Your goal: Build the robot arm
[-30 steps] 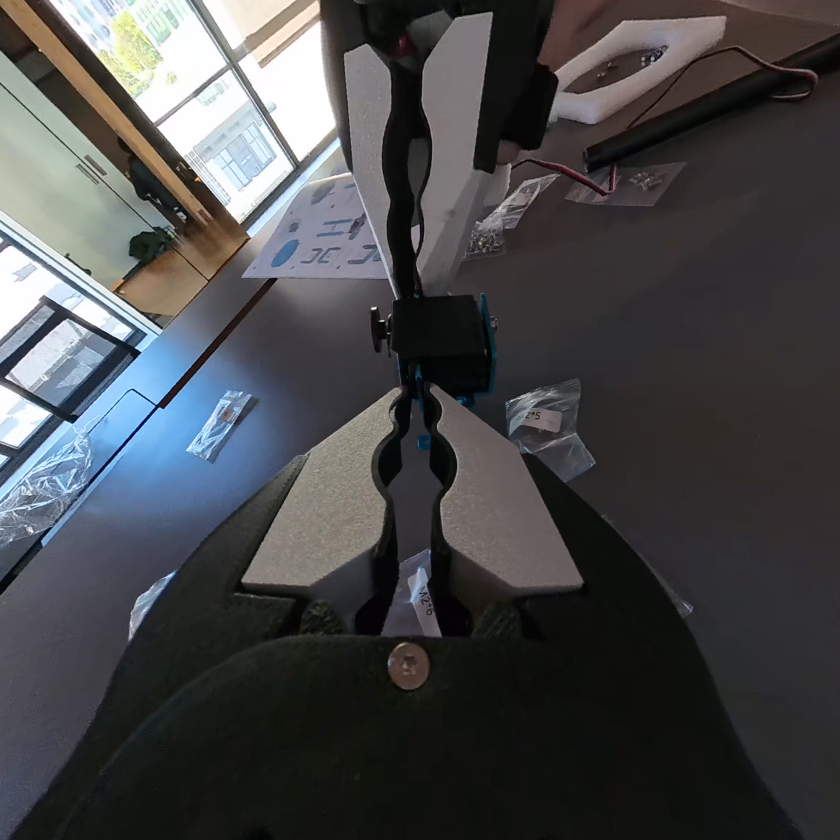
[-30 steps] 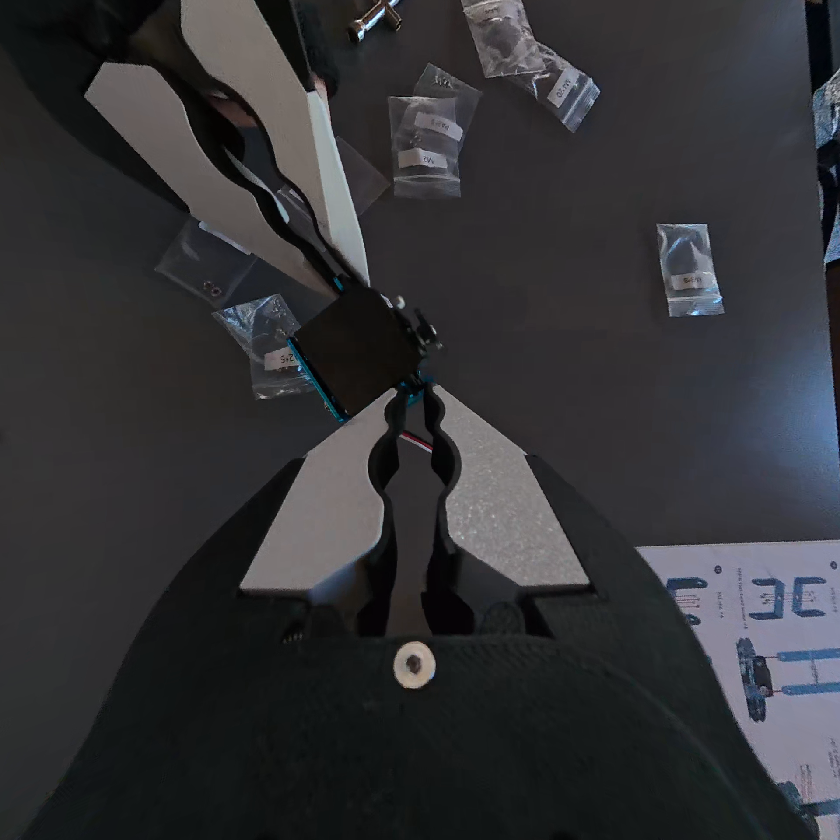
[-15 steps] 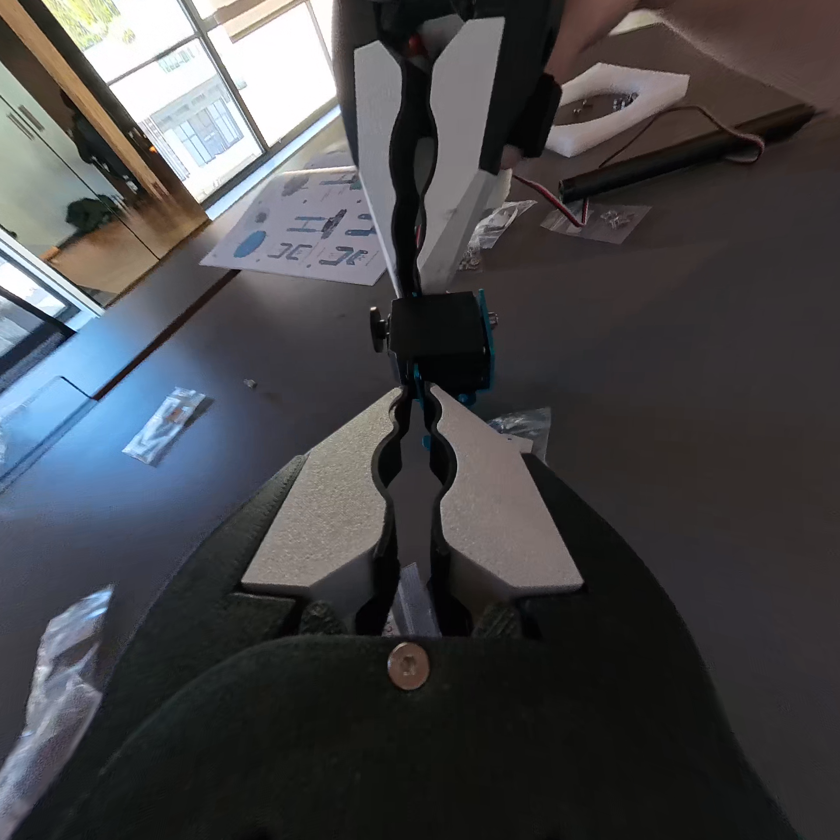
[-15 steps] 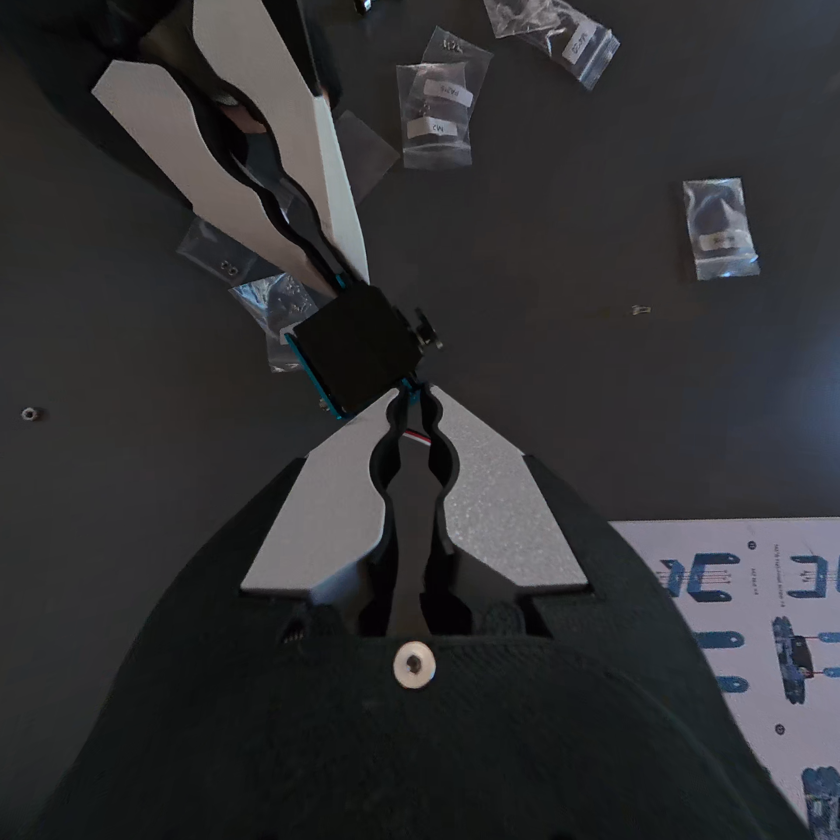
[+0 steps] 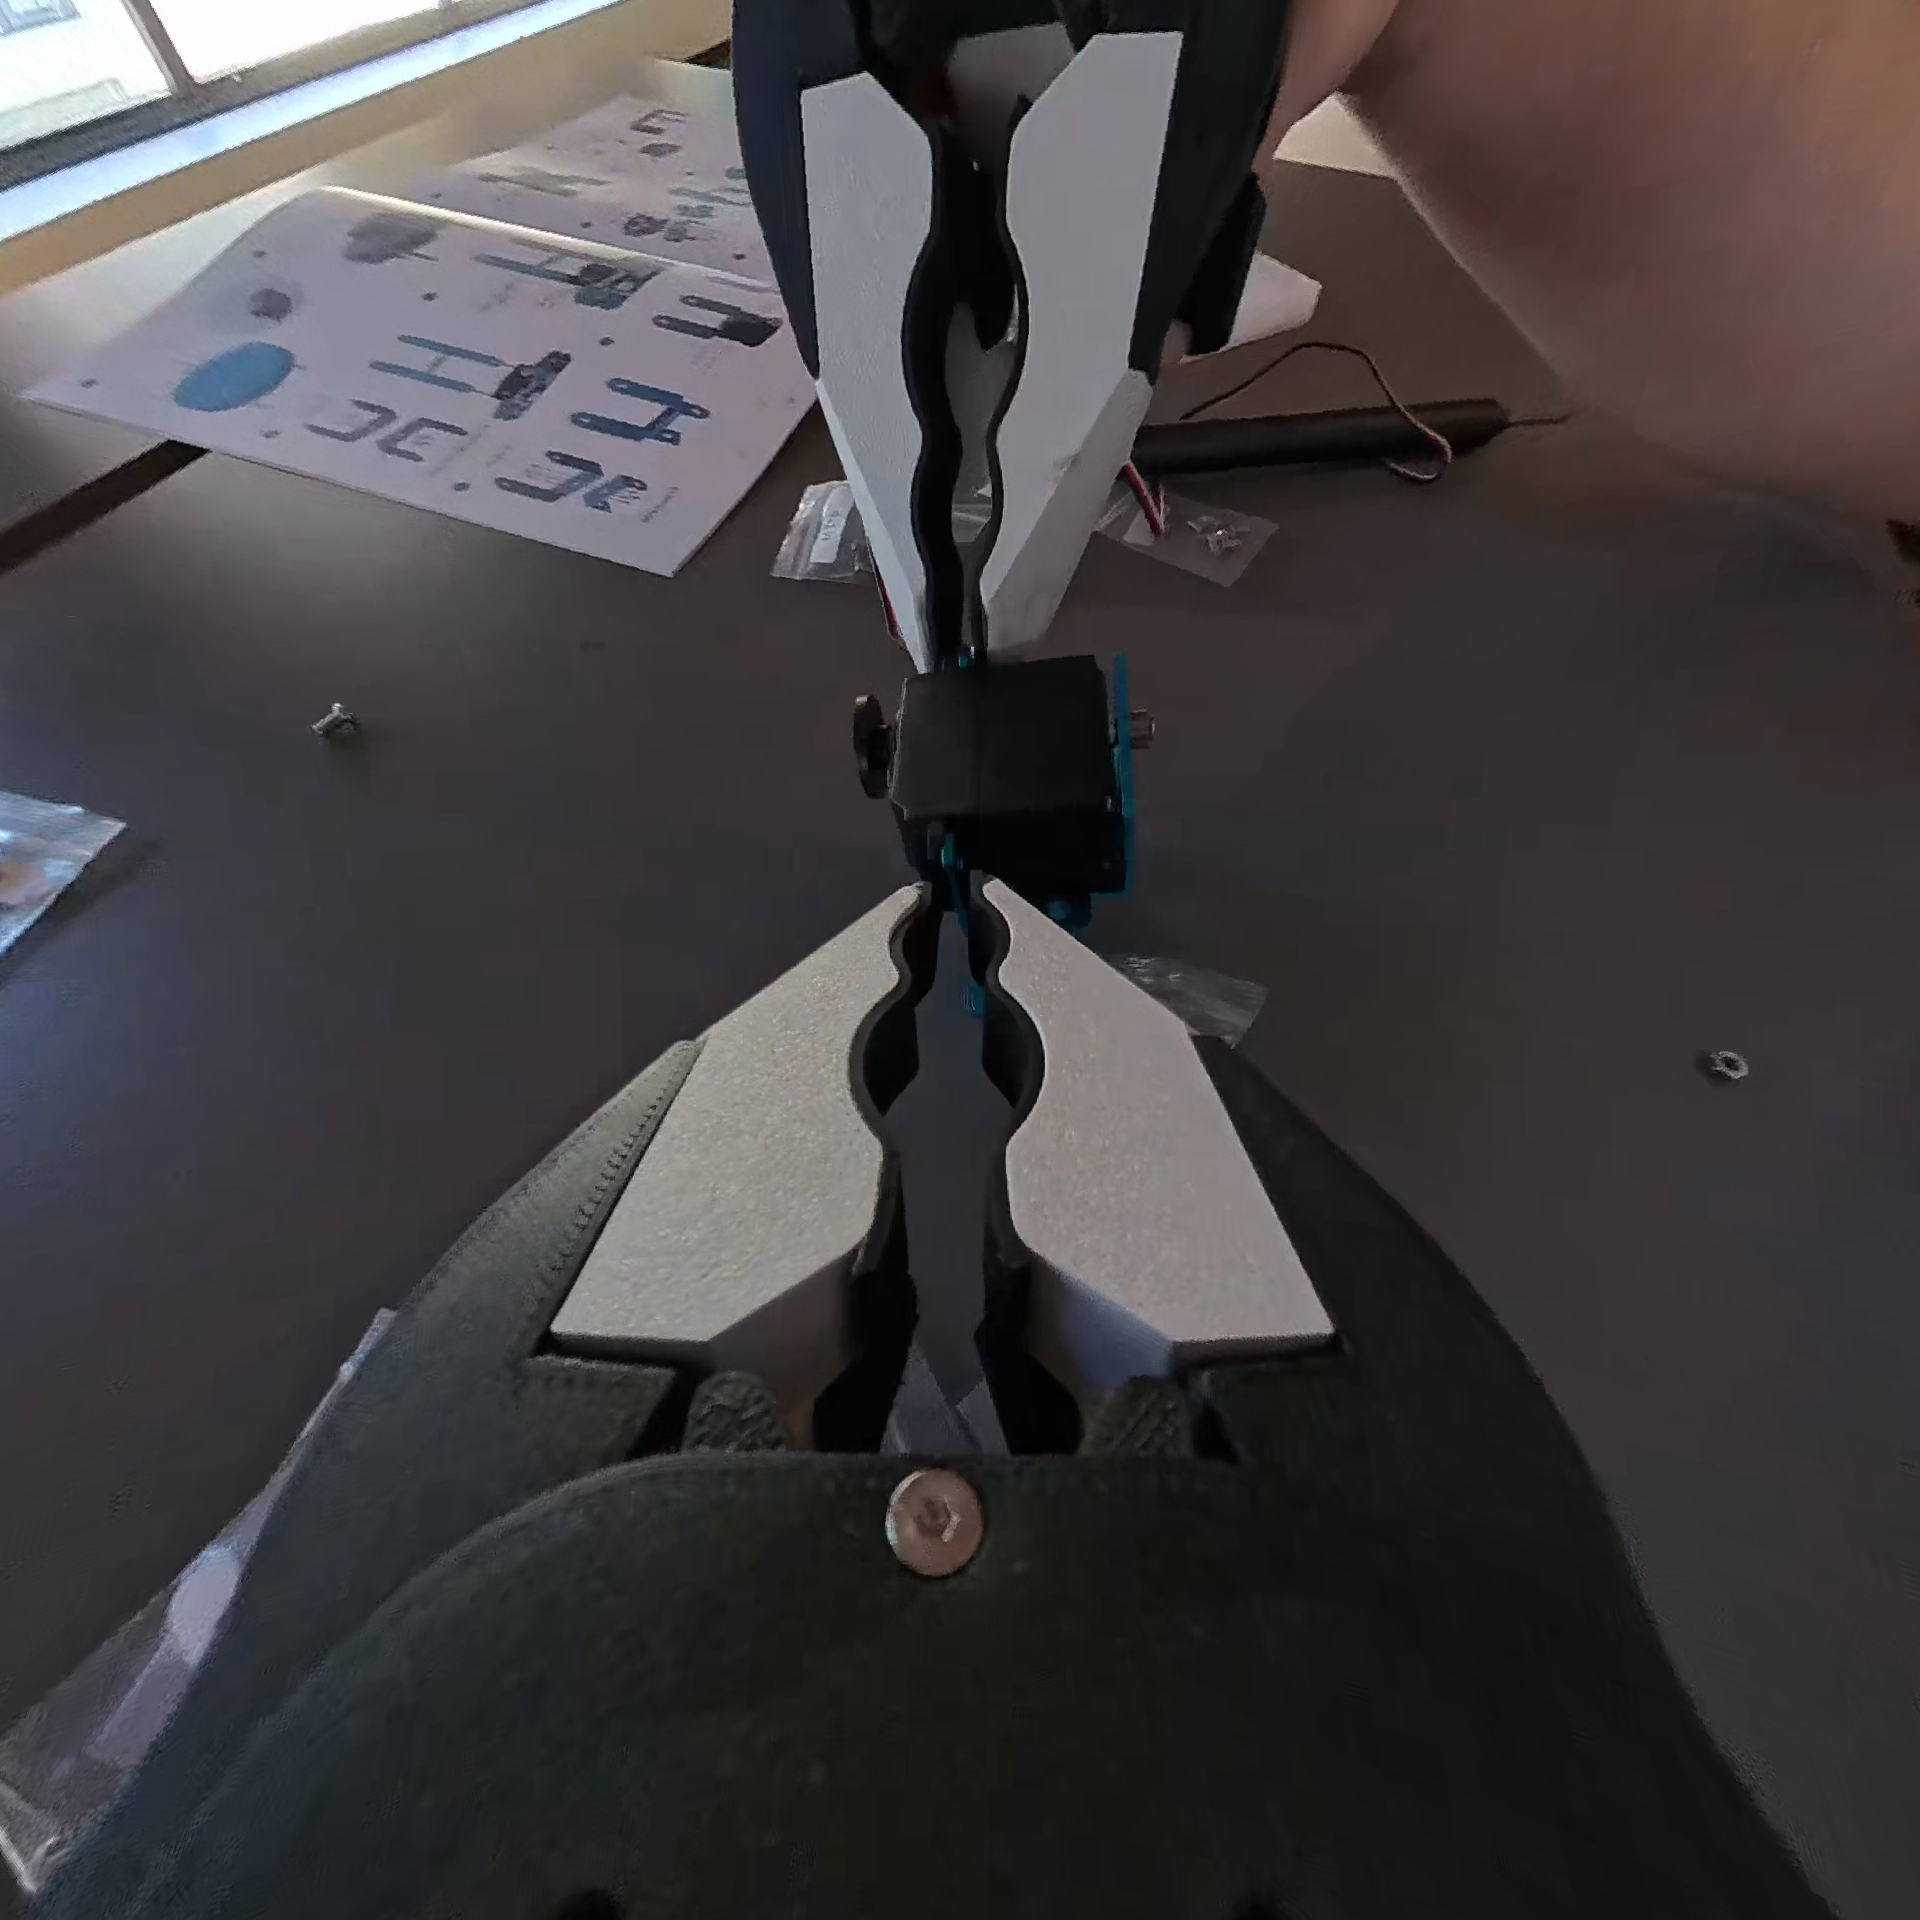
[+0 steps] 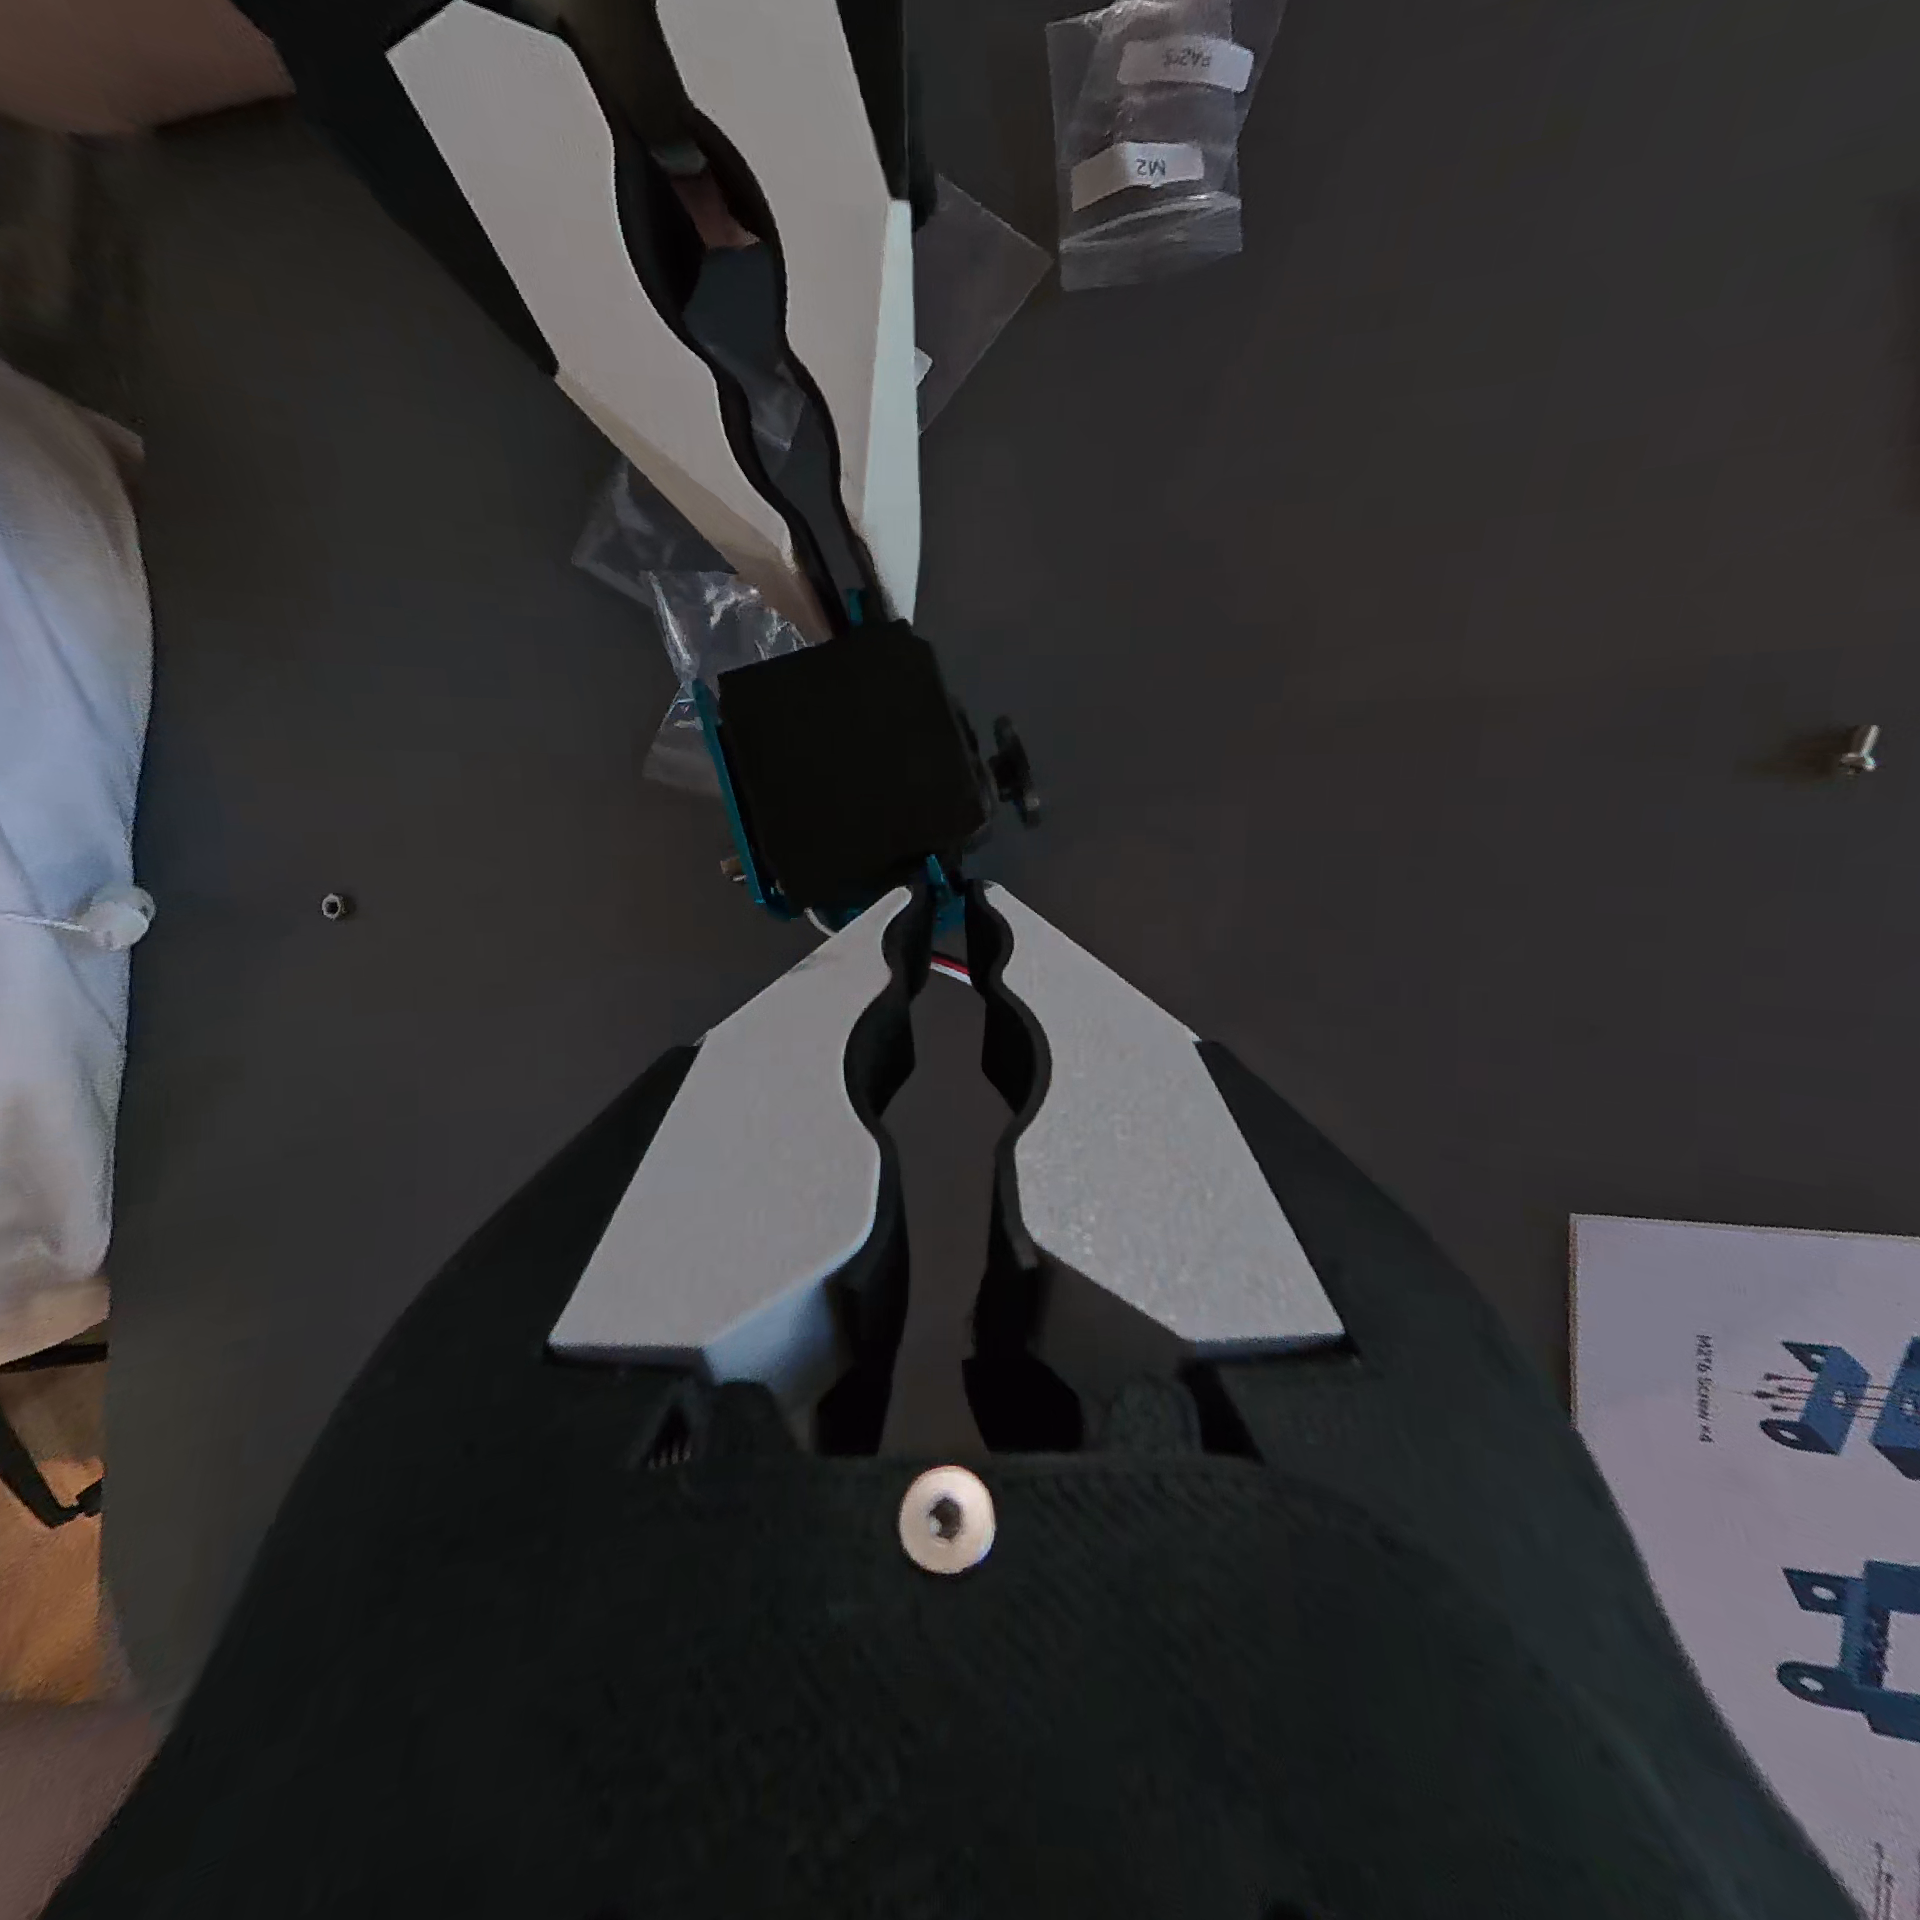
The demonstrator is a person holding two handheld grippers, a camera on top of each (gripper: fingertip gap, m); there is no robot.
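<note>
Grippers face tip to tip: left gripper (image 5: 951, 902) and right gripper (image 6: 943, 902) both pinch the black motor block (image 5: 1006, 767), steadying it above the table (image 5: 1455, 831).

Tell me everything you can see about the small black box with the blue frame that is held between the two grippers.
The black box is a small, matte, plastic-looking block set in a thin blue metal-looking frame. A black knob sticks out of one side and a small metal stub out of the opposite side. It hangs above the dark table, not resting on it. The left gripper pinches a blue tab on one end; the right gripper pinches the opposite end, where red and white wires come out.
</note>
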